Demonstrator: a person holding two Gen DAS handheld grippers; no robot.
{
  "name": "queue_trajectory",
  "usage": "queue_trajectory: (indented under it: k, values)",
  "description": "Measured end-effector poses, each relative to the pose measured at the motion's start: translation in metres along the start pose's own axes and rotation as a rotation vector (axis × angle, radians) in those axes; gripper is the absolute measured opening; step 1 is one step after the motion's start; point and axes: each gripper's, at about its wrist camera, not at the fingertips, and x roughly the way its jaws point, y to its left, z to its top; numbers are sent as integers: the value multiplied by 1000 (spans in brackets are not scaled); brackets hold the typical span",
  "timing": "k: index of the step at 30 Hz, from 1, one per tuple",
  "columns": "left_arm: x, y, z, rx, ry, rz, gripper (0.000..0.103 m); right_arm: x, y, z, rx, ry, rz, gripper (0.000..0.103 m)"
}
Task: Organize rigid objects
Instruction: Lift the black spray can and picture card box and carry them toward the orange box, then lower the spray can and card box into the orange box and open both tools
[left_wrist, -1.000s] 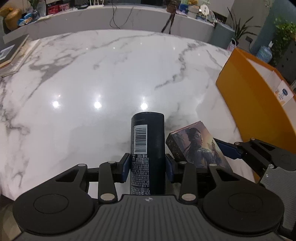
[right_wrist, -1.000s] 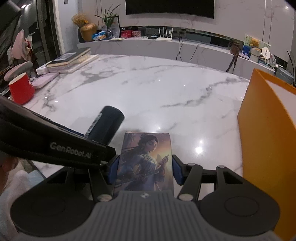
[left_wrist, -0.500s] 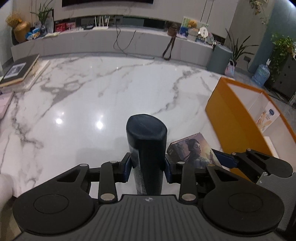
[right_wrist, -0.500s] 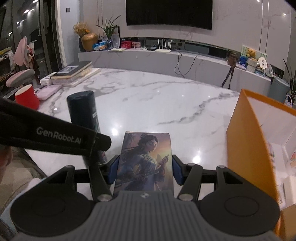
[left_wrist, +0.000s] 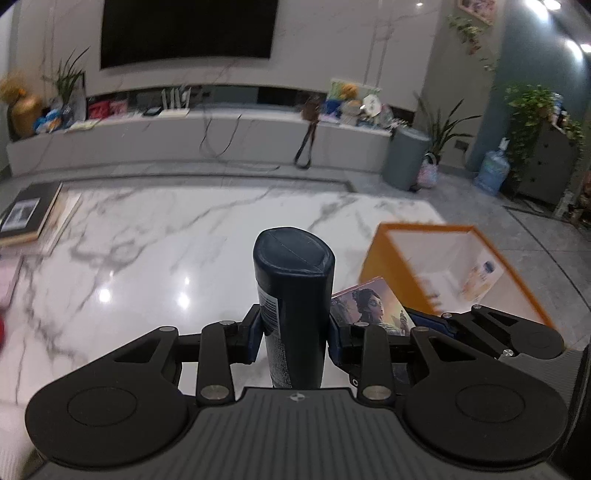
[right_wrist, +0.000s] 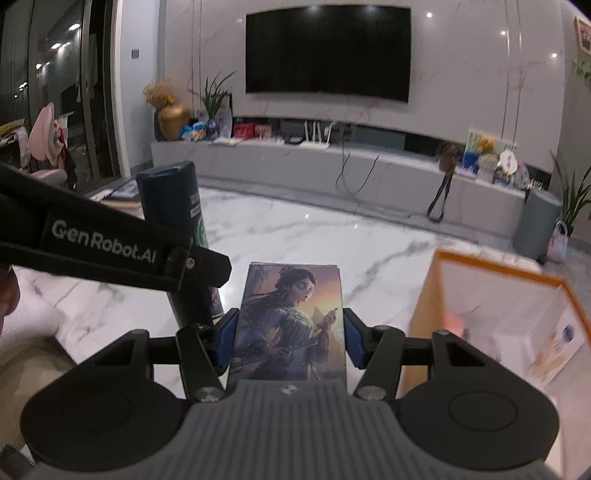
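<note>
My left gripper (left_wrist: 293, 334) is shut on a dark blue bottle (left_wrist: 293, 295) and holds it upright above the marble table (left_wrist: 177, 240). The bottle also shows in the right wrist view (right_wrist: 177, 214). My right gripper (right_wrist: 290, 341) is shut on a flat picture box (right_wrist: 291, 317) printed with a woman's figure, just right of the bottle; the box shows in the left wrist view too (left_wrist: 373, 306). An orange bin (left_wrist: 443, 266) with white dividers stands to the right and holds a few small packages.
Stacked books (left_wrist: 29, 214) lie at the table's far left edge. A low grey TV bench (right_wrist: 332, 162) with clutter runs behind the table. A grey trash bin (left_wrist: 404, 158) and a water jug (left_wrist: 491, 171) stand on the floor at right.
Both grippers have lifted and tilted up with their objects. The bottle went from lying forward to upright. More of the room and the inside of the orange bin now shows.
</note>
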Motion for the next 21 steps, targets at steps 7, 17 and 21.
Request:
queue_trajectory:
  k: [7,17,21]
  values:
    - [-5,-42,33,72,-42,-78,40,-30,-44,21,30,-29,-32,57]
    - [36,-115,65,150,-7,-223,40,-49,-135,23,97,70,-97,58]
    - [67,-136,67,159,50,-254,40,-40,-170,17,150,147,-124,58]
